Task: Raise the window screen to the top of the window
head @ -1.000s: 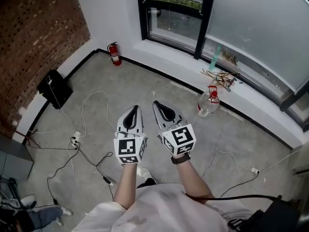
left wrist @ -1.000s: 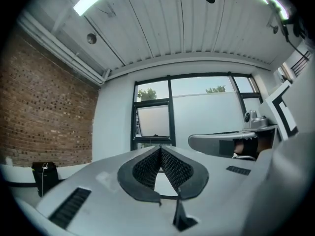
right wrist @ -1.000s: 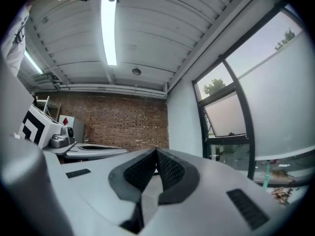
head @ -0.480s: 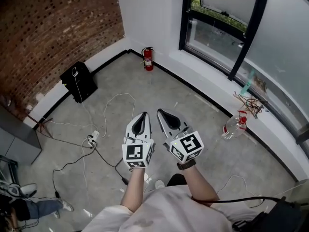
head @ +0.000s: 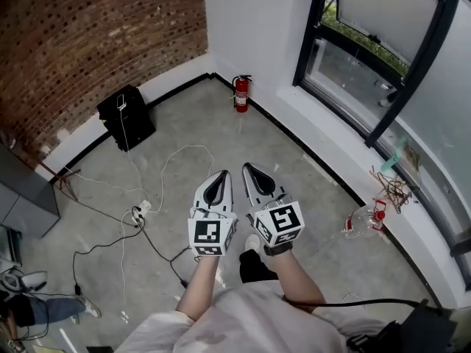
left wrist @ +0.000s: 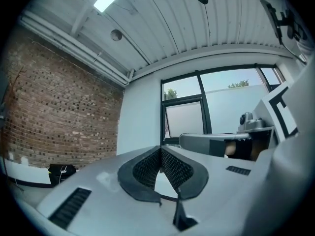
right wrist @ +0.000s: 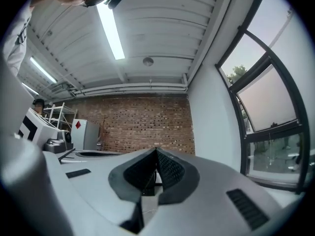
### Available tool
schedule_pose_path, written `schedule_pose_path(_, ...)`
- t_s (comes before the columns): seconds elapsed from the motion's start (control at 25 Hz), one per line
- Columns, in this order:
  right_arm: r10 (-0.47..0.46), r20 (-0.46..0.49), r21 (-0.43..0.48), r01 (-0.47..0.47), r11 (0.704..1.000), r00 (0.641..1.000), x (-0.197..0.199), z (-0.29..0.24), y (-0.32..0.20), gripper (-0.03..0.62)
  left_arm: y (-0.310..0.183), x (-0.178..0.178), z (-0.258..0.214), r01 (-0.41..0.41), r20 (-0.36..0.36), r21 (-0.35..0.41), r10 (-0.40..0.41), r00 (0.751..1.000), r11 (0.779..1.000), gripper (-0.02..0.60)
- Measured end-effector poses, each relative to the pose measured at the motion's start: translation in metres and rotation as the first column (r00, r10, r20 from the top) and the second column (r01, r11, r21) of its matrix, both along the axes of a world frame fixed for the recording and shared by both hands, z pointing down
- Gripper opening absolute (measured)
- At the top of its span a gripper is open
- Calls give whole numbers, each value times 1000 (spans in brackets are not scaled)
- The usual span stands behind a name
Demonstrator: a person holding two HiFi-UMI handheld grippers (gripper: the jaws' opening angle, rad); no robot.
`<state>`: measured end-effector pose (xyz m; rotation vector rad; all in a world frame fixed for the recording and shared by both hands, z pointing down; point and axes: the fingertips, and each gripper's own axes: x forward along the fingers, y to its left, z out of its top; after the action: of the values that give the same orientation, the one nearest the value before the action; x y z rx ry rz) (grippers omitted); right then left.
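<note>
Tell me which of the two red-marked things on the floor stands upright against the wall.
The fire extinguisher, all red, upright at the white wall left of the window. The other, a clear bottle with a red cap, sits below the sill.

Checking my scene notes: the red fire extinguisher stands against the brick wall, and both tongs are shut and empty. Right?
No: the head view shows the red fire extinguisher against the white painted wall, not the brick one. The left tongs and right tongs are indeed shut and empty.
</note>
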<state>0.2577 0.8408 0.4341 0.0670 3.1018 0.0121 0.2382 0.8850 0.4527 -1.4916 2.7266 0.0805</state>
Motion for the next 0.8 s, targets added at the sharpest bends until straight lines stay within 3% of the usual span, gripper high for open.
schedule_pose_path(0.12,23,23,12,-23,1000,999,-48,-11,-44,2,-45,-41,-8,-39,-5,1,39,999,999,2)
schedule_pose_path(0.32,63,96,137,-76,988,993,-98,-50,-107,2,-127,-105,-36,-68,57,-4,68,996,998,2)
schedule_pose_path(0.56,194,-12,26,-194,981,981,-123,-9,-218,2,-213,-130,-27,-130,52,-35,132,990,991,2)
schedule_pose_path(0.8,284,-43,50,-282,958,958,-150,7,-283,2,-288,-163,-5,-220,11,-50,221,975,974,2)
